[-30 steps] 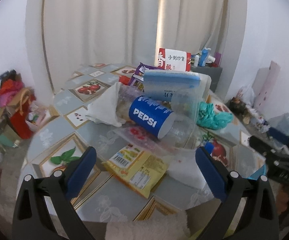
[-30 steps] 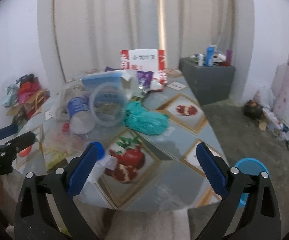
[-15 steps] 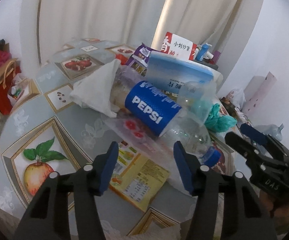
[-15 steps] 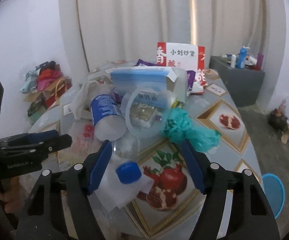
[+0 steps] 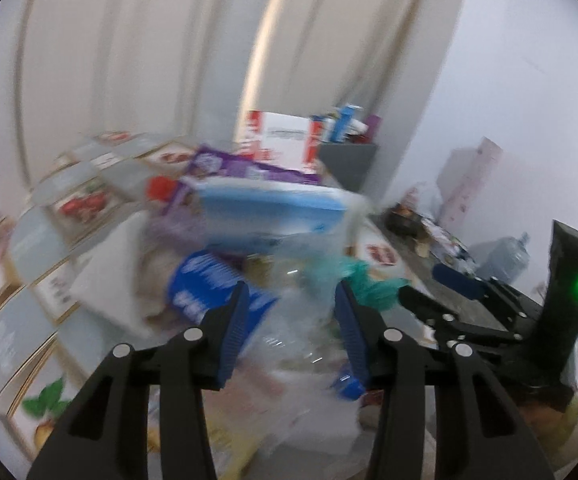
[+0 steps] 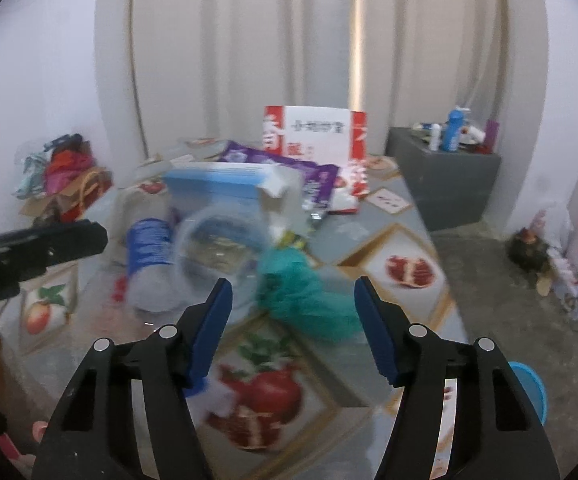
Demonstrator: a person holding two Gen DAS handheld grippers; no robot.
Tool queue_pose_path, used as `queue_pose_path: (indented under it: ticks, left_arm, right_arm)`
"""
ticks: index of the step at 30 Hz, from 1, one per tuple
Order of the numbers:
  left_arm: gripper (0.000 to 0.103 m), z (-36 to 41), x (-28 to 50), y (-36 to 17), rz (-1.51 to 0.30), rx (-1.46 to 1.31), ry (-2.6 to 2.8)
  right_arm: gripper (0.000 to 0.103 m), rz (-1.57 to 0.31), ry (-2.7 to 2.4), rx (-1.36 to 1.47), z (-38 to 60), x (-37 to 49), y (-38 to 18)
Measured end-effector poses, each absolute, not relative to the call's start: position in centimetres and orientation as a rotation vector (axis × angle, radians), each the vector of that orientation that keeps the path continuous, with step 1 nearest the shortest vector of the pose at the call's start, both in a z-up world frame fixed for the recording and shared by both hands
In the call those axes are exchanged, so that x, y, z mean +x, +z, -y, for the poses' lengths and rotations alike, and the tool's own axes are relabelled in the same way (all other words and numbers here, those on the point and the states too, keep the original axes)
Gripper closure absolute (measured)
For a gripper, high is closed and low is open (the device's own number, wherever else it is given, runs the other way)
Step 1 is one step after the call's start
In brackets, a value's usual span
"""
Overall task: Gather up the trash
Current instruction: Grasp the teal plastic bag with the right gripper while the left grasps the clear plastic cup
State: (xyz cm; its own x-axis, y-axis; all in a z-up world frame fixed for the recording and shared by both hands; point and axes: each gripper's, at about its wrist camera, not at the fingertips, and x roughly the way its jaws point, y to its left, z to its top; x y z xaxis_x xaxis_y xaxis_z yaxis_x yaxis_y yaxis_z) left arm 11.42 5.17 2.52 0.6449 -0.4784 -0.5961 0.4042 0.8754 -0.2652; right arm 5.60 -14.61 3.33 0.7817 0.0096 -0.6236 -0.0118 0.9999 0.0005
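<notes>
Narrowing left gripper (image 5: 291, 304) jaws, untouching, astride clear bottle (image 5: 301, 312) beside Pepsi label (image 5: 209, 288).

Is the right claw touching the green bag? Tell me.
Apart. The right wrist view shows the right claw open, with the green bag lying ahead between its pads with table visible around it.

Teal bag (image 6: 309, 300), blue-labelled bottle (image 6: 147, 248), fruit-patterned grey tablecloth (image 6: 405, 272).

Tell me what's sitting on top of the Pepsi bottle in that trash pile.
A light blue box rests above the Pepsi bottle, with a clear plastic tub leaning beside it. Blur and clutter hide exactly where they touch.
</notes>
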Motion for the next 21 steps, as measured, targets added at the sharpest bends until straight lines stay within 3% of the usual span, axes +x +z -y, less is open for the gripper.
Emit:
queue_pose_path:
  ticks: [14, 17, 21]
  left_arm:
    - [0.061, 2.0, 14.0, 0.4, -0.736, 0.172, -0.472]
    - [0.066, 2.4, 14.2, 0.1, -0.736, 0.217, -0.453]
    - [0.078, 2.8, 14.3, 0.1, -0.742, 0.238, -0.429]
  right_arm:
    - [0.043, -0.792, 0.098, -0.022, 18.5, 9.2, -1.1]
    - [0.044, -0.82, 0.119, 0.015, 19.1, 9.8, -2.1]
    - [0.054, -0.843, 0.152, 0.049, 19.5, 10.1, -2.6]
